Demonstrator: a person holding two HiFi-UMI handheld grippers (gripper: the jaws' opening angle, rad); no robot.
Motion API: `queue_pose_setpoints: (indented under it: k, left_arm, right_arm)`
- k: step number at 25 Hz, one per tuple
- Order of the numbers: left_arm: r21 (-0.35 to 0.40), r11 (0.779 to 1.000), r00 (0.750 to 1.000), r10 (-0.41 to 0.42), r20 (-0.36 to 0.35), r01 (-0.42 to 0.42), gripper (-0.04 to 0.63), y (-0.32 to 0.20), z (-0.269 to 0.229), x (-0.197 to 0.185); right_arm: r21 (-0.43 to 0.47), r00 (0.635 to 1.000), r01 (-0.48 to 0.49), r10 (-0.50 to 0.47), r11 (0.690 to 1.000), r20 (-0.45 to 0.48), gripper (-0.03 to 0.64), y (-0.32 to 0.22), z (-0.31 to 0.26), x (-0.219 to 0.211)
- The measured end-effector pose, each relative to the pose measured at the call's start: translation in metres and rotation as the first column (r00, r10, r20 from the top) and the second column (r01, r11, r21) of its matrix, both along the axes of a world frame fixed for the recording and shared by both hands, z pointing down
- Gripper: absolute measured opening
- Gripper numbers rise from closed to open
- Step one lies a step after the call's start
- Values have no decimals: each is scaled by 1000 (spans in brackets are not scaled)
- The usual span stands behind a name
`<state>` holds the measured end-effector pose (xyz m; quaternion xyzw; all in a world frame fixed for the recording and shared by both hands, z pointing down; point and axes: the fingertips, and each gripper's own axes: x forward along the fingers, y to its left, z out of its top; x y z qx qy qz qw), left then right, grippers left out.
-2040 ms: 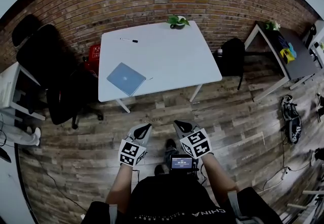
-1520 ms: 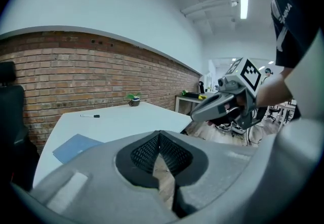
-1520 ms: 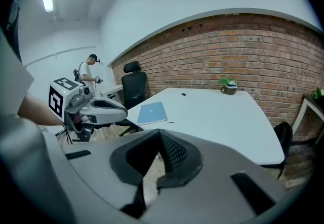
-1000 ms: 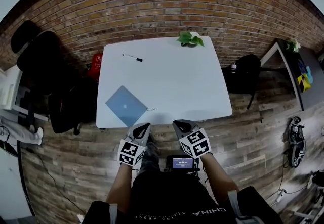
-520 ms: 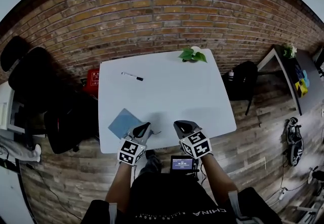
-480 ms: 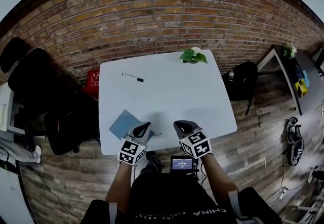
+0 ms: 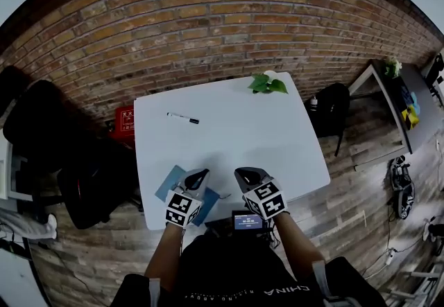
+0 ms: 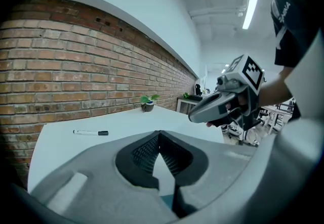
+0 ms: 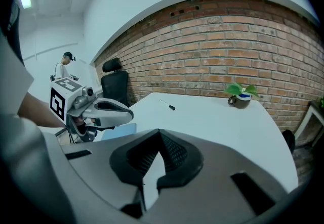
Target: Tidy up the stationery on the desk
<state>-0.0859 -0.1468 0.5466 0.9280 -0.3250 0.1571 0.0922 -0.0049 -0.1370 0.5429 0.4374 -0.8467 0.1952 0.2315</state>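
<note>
A white desk (image 7: 243, 139) holds a black-capped white marker (image 7: 182, 118) at the far left and a blue notebook (image 7: 166, 185) at the front left edge. A thin pen-like thing (image 7: 223, 195) lies by the notebook's right corner. My left gripper (image 7: 197, 177) hovers over the notebook, jaws closed to a point and holding nothing. My right gripper (image 7: 247, 176) hangs beside it over the desk's front edge, also shut and empty. The marker (image 8: 90, 132) shows ahead in the left gripper view, and the marker (image 9: 168, 105) and notebook (image 9: 119, 129) in the right gripper view.
A small potted plant (image 7: 267, 82) stands at the desk's far right edge by the brick wall. A black office chair (image 7: 41, 132) and a red box (image 7: 126, 118) are to the left. A black bag (image 7: 333, 101) and another desk (image 7: 399, 84) are to the right.
The person has walked up to the desk. Both grippers, earlier over the wooden floor, now hang over the desk's front edge, the left above the notebook. Both jaws stayed shut.
</note>
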Motion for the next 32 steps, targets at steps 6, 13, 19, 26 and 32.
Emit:
queue_pose_setpoints:
  k: [6, 13, 19, 26, 32]
  left_arm:
    - [-21, 999, 1000, -28, 12, 28, 6, -12, 8, 1]
    - [-23, 997, 997, -80, -1, 80, 6, -20, 1, 17]
    - [-9, 996, 996, -88, -20, 87, 6, -28, -14, 31]
    - [-6, 994, 994, -105, 0, 105, 6, -29, -11, 33]
    - [-4, 994, 994, -111, 7, 111, 6, -28, -12, 36]
  right_arm:
    - [-3, 1000, 27, -27, 1000, -6, 9, -18, 1, 3]
    - [4, 998, 70, -70, 998, -4, 9, -31, -7, 22]
    - [19, 996, 88, -88, 996, 6, 9, -41, -13, 29]
    - [23, 994, 102, -103, 994, 21, 9, -44, -14, 35]
    - [23, 993, 110, -111, 994, 29, 9, -46, -15, 39]
